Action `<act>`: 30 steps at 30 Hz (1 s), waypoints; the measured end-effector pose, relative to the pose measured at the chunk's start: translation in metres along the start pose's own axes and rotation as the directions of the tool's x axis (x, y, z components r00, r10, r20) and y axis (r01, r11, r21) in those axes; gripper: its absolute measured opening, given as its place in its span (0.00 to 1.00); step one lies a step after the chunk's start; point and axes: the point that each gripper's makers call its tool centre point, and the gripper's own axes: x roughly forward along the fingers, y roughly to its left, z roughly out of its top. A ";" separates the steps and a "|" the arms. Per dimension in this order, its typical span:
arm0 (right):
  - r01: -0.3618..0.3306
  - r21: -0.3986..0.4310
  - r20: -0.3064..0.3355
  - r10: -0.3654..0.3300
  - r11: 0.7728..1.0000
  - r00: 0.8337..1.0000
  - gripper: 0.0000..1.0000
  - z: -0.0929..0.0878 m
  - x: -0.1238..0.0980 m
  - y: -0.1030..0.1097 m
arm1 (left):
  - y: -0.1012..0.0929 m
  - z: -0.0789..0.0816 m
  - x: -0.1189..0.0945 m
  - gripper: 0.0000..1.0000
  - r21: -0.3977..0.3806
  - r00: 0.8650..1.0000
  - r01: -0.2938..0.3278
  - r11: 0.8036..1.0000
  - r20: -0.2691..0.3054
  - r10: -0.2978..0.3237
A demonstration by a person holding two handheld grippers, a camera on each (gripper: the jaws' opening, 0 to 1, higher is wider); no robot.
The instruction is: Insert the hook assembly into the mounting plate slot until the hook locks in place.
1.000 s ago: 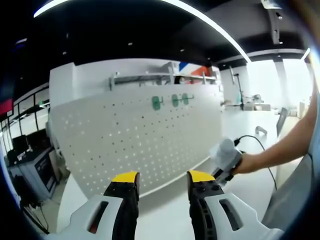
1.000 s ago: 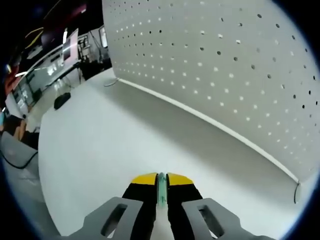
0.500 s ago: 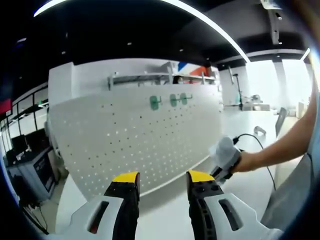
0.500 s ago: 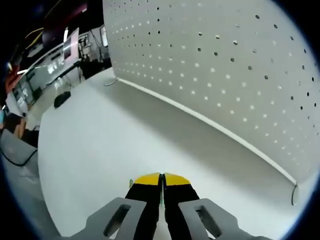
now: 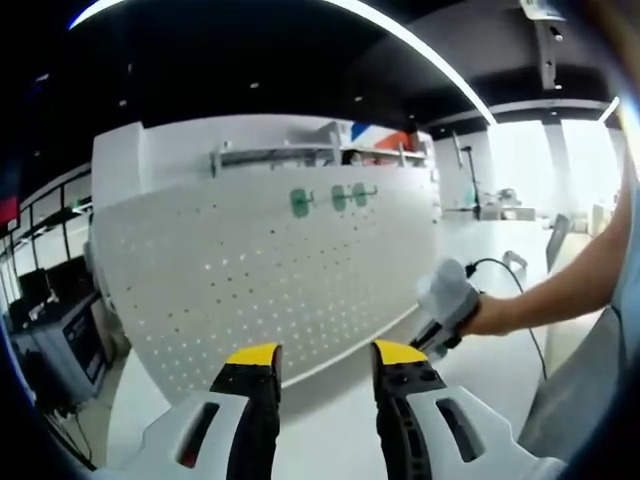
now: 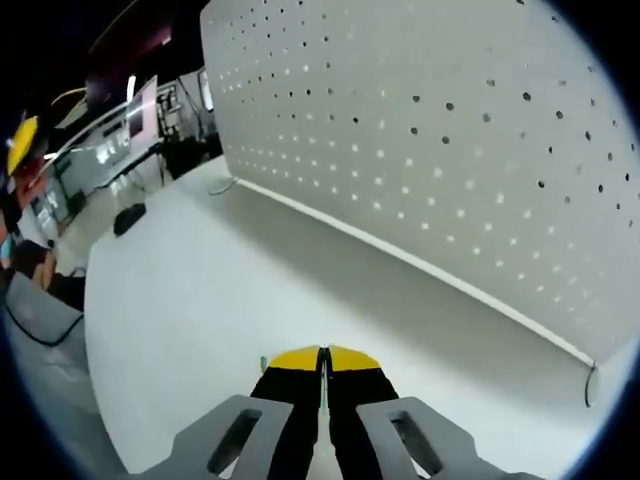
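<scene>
Left gripper view: the left gripper [image 5: 327, 362] rises from 6 o'clock with its two yellow-tipped fingers [image 5: 252, 356] standing well apart and nothing between them. Beyond them the white desk [image 5: 330, 430] runs to a large white mounting plate [image 5: 240, 280], a perforated board that stands upright and spans from 9 o'clock to past centre. High on the plate, toward 12 o'clock, three small green hooks [image 5: 300, 202] hang in a row; they are too small to tell which way each one points. A metal rail [image 5: 280, 155] sits above the plate's top edge. At 3 o'clock a person's hand [image 5: 490, 315] and forearm reach in, gripping the right gripper [image 5: 445, 305]; its fingers are hidden behind its pale body, which points toward the plate's lower edge. A black cable [image 5: 520, 290] trails from it across the desk.

Right gripper view: the right gripper [image 6: 322, 362] comes up from 6 o'clock with its fingers [image 6: 295, 360] pressed nearly together, pinching a thin green hook assembly [image 6: 322, 375]. Just a narrow green edge of it shows in the gap, its long axis running along the fingers toward 12 o'clock; the rest is hidden, so its shape and which way the hook faces cannot be told. The desk [image 6: 200, 310] spreads ahead, and the mounting plate [image 6: 450, 150] fills the upper right from 12 to 4 o'clock, its bottom edge slanting down toward 4 o'clock, well apart from the fingertips. At 9 o'clock the room is blurred, with a dark object [image 6: 128, 217] on the desk
</scene>
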 end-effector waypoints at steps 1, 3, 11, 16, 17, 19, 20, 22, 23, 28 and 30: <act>0.001 0.004 0.008 -0.001 1.000 1.000 0.00 0.002 -0.001 0.000 | -0.001 0.000 0.000 0.37 -0.001 1.000 0.003 1.000 0.001 -0.003; 0.002 0.005 0.018 -0.002 1.000 1.000 0.00 0.005 -0.004 -0.001 | -0.003 0.000 0.000 0.37 -0.001 1.000 0.006 1.000 0.000 -0.006; -0.008 0.018 0.096 0.006 1.000 0.995 0.00 0.028 -0.017 0.004 | -0.011 -0.004 0.002 0.36 -0.005 1.000 0.025 1.000 -0.005 -0.025; -0.010 0.010 0.154 0.009 1.000 0.988 0.00 0.048 -0.028 0.009 | -0.016 -0.004 0.004 0.36 -0.006 0.999 0.039 0.999 -0.008 -0.039; -0.011 0.007 0.169 0.010 1.000 0.986 0.00 0.053 -0.030 0.010 | -0.017 -0.003 0.005 0.36 -0.007 0.999 0.041 0.999 -0.007 -0.041; -0.010 0.001 0.192 0.009 1.000 0.981 0.00 0.061 -0.035 0.012 | -0.017 -0.002 0.005 0.36 -0.010 0.999 0.043 0.999 -0.005 -0.043; -0.011 -0.001 0.205 0.011 1.000 0.979 0.00 0.065 -0.038 0.013 | -0.017 -0.002 0.006 0.36 -0.011 0.999 0.044 0.999 -0.004 -0.044; -0.011 -0.006 0.231 0.012 1.000 0.973 0.00 0.073 -0.043 0.015 | -0.018 0.000 0.006 0.36 -0.012 0.999 0.045 0.999 -0.002 -0.045; -0.011 -0.011 0.253 0.013 1.000 0.967 0.00 0.079 -0.047 0.016 | -0.018 0.000 0.006 0.35 -0.012 0.999 0.046 0.999 -0.001 -0.046; -0.018 -0.019 0.319 0.023 1.000 0.947 0.00 0.099 -0.062 0.022 | -0.023 0.003 0.008 0.35 -0.012 0.998 0.057 0.998 0.001 -0.057; -0.020 -0.026 0.340 0.027 0.999 0.940 0.00 0.105 -0.067 0.025 | -0.025 0.003 0.009 0.35 -0.011 0.998 0.061 0.998 0.000 -0.061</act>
